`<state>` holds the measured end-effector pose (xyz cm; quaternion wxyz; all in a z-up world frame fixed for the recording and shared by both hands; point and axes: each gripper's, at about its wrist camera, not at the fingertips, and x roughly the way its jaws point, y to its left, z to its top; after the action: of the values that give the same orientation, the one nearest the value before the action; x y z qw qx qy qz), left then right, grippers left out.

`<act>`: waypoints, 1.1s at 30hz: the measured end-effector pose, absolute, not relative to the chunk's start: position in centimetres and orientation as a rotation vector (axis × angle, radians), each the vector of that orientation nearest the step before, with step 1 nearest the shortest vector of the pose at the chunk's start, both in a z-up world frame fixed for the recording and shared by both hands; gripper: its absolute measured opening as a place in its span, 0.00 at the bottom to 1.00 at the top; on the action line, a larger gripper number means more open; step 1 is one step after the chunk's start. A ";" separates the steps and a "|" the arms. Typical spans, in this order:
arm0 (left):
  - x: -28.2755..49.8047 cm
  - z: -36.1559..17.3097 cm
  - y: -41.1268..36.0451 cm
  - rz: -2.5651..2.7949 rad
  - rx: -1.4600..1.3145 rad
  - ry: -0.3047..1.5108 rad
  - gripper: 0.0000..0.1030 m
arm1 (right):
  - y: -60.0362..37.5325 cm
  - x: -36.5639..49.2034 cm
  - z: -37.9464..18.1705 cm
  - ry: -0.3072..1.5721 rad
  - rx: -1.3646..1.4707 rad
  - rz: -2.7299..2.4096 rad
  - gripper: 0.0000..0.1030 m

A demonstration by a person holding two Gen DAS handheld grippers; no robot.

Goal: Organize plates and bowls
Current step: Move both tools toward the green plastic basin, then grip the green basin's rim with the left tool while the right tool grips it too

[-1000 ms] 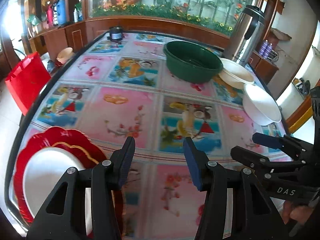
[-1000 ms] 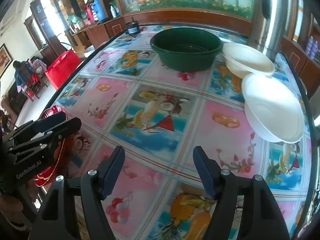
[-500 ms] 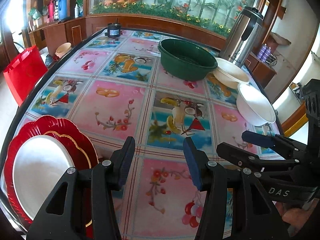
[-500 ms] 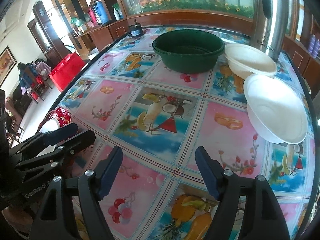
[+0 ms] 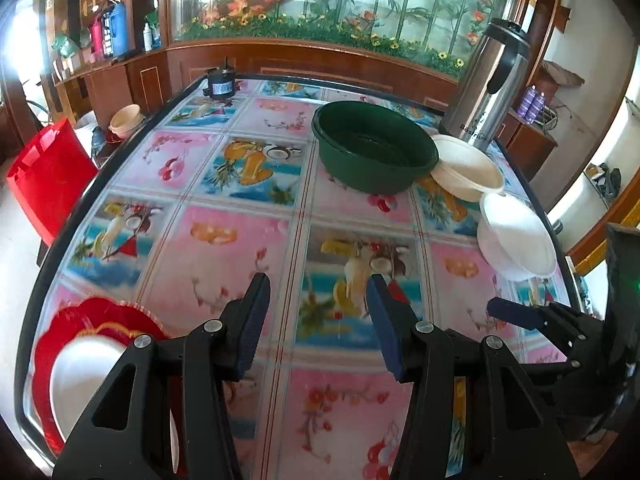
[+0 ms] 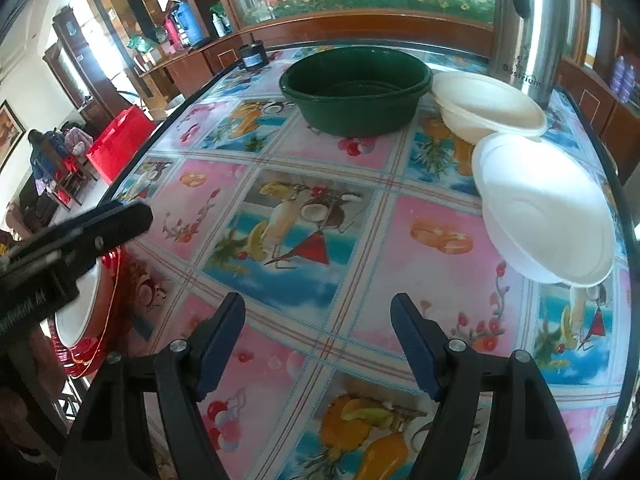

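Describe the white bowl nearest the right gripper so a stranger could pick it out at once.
Start at the big green basin at the far middle of the fruit-print table. Two pale bowls sit to its right, in front of the steel urn. The nearer one is the white bowl, by the table's right edge; unlike the cream bowl behind it, it is bright white and stands clear of the basin.

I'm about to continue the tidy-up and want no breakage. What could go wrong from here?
The near white foam bowl sits at the table's right edge; a nudge from the open right gripper might tip it off. The white plate on the red scalloped plate lies at the near-left corner, partly under the left gripper, so it could get clipped.
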<state>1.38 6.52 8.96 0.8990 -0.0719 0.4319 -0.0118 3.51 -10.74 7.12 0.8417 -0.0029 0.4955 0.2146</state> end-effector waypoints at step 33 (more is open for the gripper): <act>21.8 6.1 6.5 0.017 -0.224 1.049 0.49 | -11.6 26.8 9.7 1.067 0.058 0.442 0.74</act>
<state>21.76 6.53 6.11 0.8597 -0.1066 0.4996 0.0079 26.79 -11.60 9.66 0.8376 0.0273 0.5041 0.2089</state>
